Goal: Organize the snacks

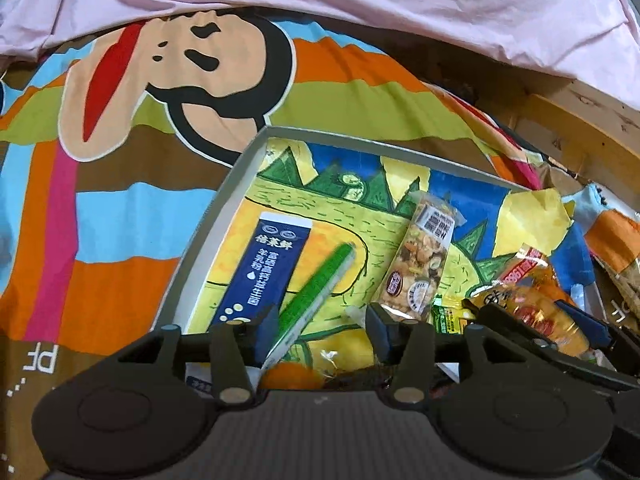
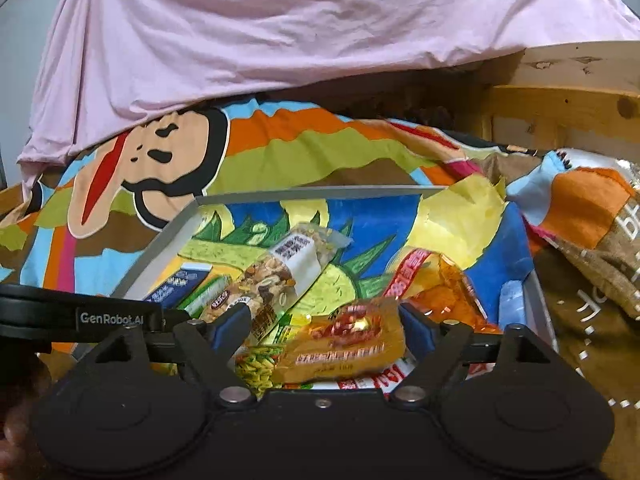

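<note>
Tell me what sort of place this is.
Probably a bedroom, on a bed: a cartoon-print quilt covers the surface, a pink sheet lies bunched behind it, and a wooden frame edges the side. A snack tray sits on the quilt.

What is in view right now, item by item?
tray: one, grey rim, picture-lined, on bedspread
blue box: one, dark blue, tray's left side
green stick pack: one, beside blue box, between left gripper's fingers
nut bar: one, clear with white label, tray's middle
yellow packet: one, between right gripper's fingers
orange bag: one, tray's right side
bedspread: one, multicoloured cartoon, under tray
pink sheet: one, behind
wooden frame: pale, right rear
left gripper: black, open
right gripper: black, open
</note>
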The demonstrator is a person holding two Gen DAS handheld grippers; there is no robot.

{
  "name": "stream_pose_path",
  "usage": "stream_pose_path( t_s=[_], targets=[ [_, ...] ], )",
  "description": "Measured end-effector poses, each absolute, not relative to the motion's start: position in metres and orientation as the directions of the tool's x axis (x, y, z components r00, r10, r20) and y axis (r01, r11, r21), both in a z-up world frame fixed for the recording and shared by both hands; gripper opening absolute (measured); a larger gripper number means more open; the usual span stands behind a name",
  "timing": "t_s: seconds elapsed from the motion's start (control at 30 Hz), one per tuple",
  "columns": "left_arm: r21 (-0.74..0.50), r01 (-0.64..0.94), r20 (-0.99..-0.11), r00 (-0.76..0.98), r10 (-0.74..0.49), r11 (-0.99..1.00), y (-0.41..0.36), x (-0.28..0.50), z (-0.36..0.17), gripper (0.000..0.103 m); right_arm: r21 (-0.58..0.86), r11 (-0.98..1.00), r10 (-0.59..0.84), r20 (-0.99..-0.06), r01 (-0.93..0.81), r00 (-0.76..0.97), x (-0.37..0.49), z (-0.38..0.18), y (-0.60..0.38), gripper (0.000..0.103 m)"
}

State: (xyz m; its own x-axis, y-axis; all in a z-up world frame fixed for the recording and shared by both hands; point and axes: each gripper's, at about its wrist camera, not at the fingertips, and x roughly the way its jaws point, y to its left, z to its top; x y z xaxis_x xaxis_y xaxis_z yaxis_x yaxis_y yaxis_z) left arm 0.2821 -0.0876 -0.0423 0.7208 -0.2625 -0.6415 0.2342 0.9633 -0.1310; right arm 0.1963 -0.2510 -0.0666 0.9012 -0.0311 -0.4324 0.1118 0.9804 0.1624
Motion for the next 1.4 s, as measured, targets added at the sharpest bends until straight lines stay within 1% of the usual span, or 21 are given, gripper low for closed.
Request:
stream_pose_path(
  t_s=[0.13, 0.3, 0.33, 0.4, 0.43, 0.57, 0.77, 1.03, 1.4],
  targets=[
    [-0.123, 0.218, -0.621, 0.744, -0.247, 0.968, -0.081, 0.276, -0.028, 0.063, 0.169, 0.979, -0.039, -0.409, 0.118, 0.912, 0.189, -0.052, -0.254, 0.089],
    [-0.126, 0.204, -0.591, 0.771, -0.238, 0.971, -0.073, 0.265, -0.008, 0.073, 0.175, 0.975, -0.060, -0.383, 0.136, 0.922, 0.175, -0.031, -0.257, 0.092],
    [-0.126, 0.202, -0.583, 0.777, -0.237, 0.971, -0.071, 0.262, -0.003, 0.075, 0.177, 0.974, -0.065, -0.377, 0.141, 0.924, 0.171, -0.027, -0.257, 0.094],
    [-0.125, 0.199, -0.567, 0.790, -0.235, 0.972, -0.067, 0.255, 0.005, 0.081, 0.178, 0.972, -0.078, -0.362, 0.151, 0.929, 0.164, -0.017, -0.258, 0.098],
    [-0.126, 0.199, -0.558, 0.796, -0.235, 0.972, -0.065, 0.252, 0.009, 0.082, 0.179, 0.971, -0.087, -0.354, 0.159, 0.931, 0.159, -0.012, -0.259, 0.099],
    [-0.135, 0.195, -0.535, 0.811, -0.237, 0.972, -0.054, 0.238, 0.025, 0.086, 0.189, 0.966, -0.108, -0.335, 0.179, 0.936, 0.138, 0.006, -0.262, 0.101],
    [-0.120, 0.194, -0.481, 0.846, -0.228, 0.974, -0.039, 0.208, 0.048, 0.096, 0.197, 0.960, -0.135, -0.304, 0.201, 0.943, 0.108, 0.028, -0.260, 0.102],
    [-0.076, 0.207, -0.429, 0.877, -0.219, 0.975, -0.025, 0.173, 0.072, 0.099, 0.202, 0.959, -0.145, -0.243, 0.196, 0.959, 0.073, 0.057, -0.248, 0.102],
    [-0.071, 0.206, -0.389, 0.895, -0.217, 0.976, -0.015, 0.142, 0.089, 0.101, 0.187, 0.964, -0.149, -0.206, 0.188, 0.967, 0.037, 0.073, -0.237, 0.102]
  ],
)
